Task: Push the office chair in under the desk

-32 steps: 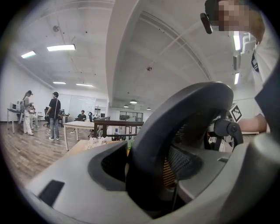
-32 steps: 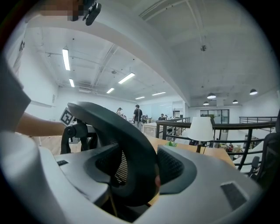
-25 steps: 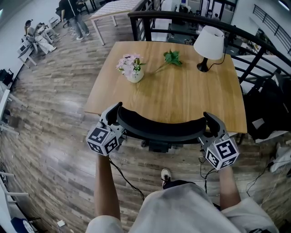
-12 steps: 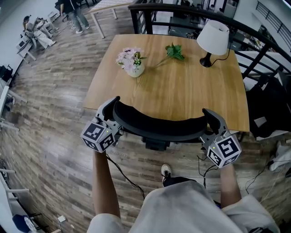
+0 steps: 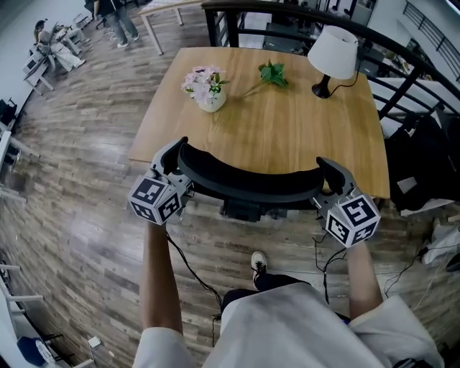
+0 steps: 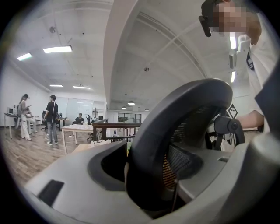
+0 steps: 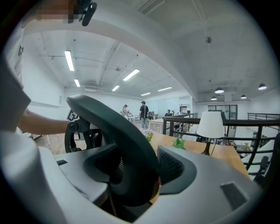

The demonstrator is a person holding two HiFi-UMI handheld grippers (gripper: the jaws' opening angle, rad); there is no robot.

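Observation:
The office chair's black curved backrest [image 5: 248, 184] lies along the near edge of the wooden desk [image 5: 287, 122], with the seat hidden beneath it. My left gripper [image 5: 175, 159] is shut on the backrest's left end, and the black rim [image 6: 175, 131] fills the gap between its grey jaws. My right gripper [image 5: 328, 177] is shut on the backrest's right end, where the rim [image 7: 118, 135] sits between its jaws. Both marker cubes point back toward the person.
On the desk stand a white pot of pink flowers [image 5: 205, 90], a green sprig [image 5: 272, 73] and a white-shaded lamp [image 5: 332, 54]. A black railing [image 5: 287, 14] runs behind the desk. Dark bags [image 5: 420, 165] sit at the right. Cables [image 5: 194, 277] trail over the wooden floor.
The backrest and both grippers have edged forward toward the desk. The grip on both ends is unchanged.

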